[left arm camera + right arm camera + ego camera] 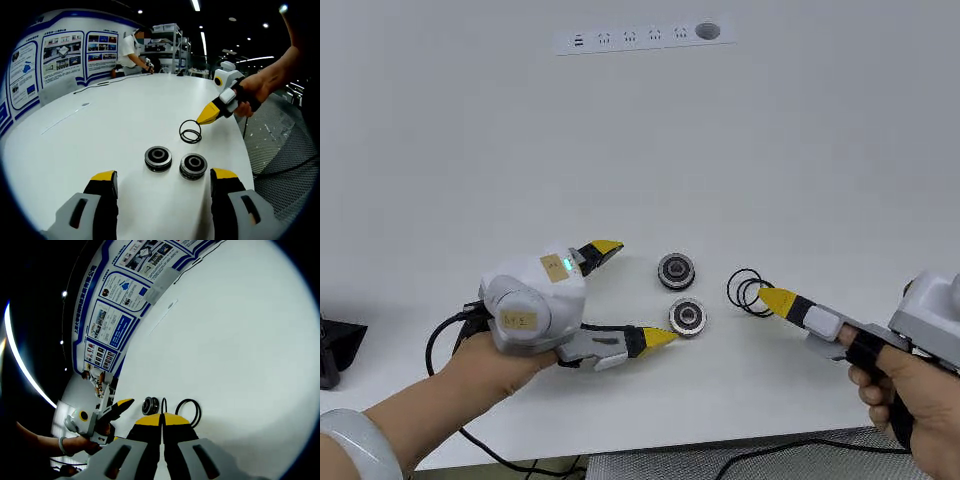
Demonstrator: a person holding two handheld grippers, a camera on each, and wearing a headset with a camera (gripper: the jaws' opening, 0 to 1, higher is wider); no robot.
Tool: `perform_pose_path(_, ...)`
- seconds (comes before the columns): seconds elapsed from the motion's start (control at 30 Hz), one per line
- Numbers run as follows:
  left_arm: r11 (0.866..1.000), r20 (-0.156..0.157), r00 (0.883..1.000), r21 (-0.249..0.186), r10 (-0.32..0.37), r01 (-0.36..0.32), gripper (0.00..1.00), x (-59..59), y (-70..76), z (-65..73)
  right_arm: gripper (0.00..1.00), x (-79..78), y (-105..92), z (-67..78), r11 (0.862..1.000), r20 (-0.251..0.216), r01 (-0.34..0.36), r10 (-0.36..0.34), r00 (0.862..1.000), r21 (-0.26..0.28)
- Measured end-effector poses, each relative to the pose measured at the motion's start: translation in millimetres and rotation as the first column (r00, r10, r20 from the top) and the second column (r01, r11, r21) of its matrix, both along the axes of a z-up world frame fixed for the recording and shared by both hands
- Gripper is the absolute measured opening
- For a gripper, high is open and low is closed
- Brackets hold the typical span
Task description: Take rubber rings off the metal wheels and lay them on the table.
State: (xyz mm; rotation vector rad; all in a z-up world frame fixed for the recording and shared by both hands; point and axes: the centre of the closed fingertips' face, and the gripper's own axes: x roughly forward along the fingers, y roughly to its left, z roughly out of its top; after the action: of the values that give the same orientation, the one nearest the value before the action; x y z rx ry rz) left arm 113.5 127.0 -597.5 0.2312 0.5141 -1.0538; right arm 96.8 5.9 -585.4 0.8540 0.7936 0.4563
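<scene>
Two metal wheels with dark rims lie flat on the white table [650,160], one farther [676,270] and one nearer [687,316]. My left gripper [632,292] is open, its yellow tips on either side of the wheels and just short of them. In the left gripper view the wheels [158,158] [193,166] sit right ahead of that gripper [164,178]. Loose black rubber rings [748,290] lie overlapped to the right of the wheels. My right gripper [777,300] is shut, its tip at the edge of those rings [188,400], with nothing visible between its jaws [161,417].
A white power strip [640,36] lies at the far side of the table. A black object [335,350] sits at the left edge, and a black cable [445,340] trails off the front edge. Shelving and a person stand beyond the table [132,50].
</scene>
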Motion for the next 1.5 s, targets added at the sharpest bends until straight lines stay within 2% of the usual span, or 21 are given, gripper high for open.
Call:
perform_pose_path(0.4, 1.000, -0.007, 1.000, 0.003, 0.004, -0.004, 0.77, -1.5, 3.7, -2.9, 0.02, -3.6, -11.7, -15.6, 0.999, -0.032, 0.019, -0.021, 0.999, -0.040)
perform_pose_path(0.63, 1.000, -0.012, 1.000, 0.010, 0.004, -0.004, 0.76, -2.0, 5.3, -4.9, 0.02, -1.9, -11.5, -18.0, 0.997, -0.023, 0.004, -0.006, 1.000, -0.083)
perform_pose_path(0.73, 1.000, -0.012, 1.000, 0.008, 0.005, -0.005, 0.76, -2.0, 4.8, -4.2, 0.06, -2.7, -11.0, -20.4, 0.991, -0.013, -0.026, 0.024, 1.000, -0.134)
perform_pose_path(0.8, 1.000, -0.013, 1.000, 0.010, 0.004, -0.004, 0.76, -2.2, 4.7, -4.4, 0.07, -3.8, -9.2, -19.8, 0.989, -0.008, -0.040, 0.039, 0.999, -0.144)
perform_pose_path(1.07, 1.000, -0.014, 1.000, 0.011, 0.004, -0.003, 0.76, -2.5, 3.8, -3.1, 0.11, -5.0, -17.1, -20.5, 0.980, 0.010, -0.037, 0.040, 0.999, -0.194)
perform_pose_path(1.2, 1.000, -0.014, 1.000, 0.007, 0.004, -0.004, 0.74, -2.3, 3.8, -2.5, 0.14, -4.6, -18.2, -17.4, 0.982, 0.018, -0.029, 0.033, 0.999, -0.188)
perform_pose_path(1.33, 1.000, -0.003, 1.000, -0.001, 0.002, -0.002, 0.72, -0.9, -0.1, 3.1, 0.21, 0.4, -7.7, -6.7, 0.989, 0.049, -0.035, 0.043, 0.998, -0.147)
perform_pose_path(1.5, 1.000, 0.009, 1.000, -0.008, -0.003, 0.003, 0.59, 3.3, -4.9, 8.5, 0.21, 5.5, 11.4, -0.2, 0.990, 0.070, -0.073, 0.081, 0.994, -0.118)
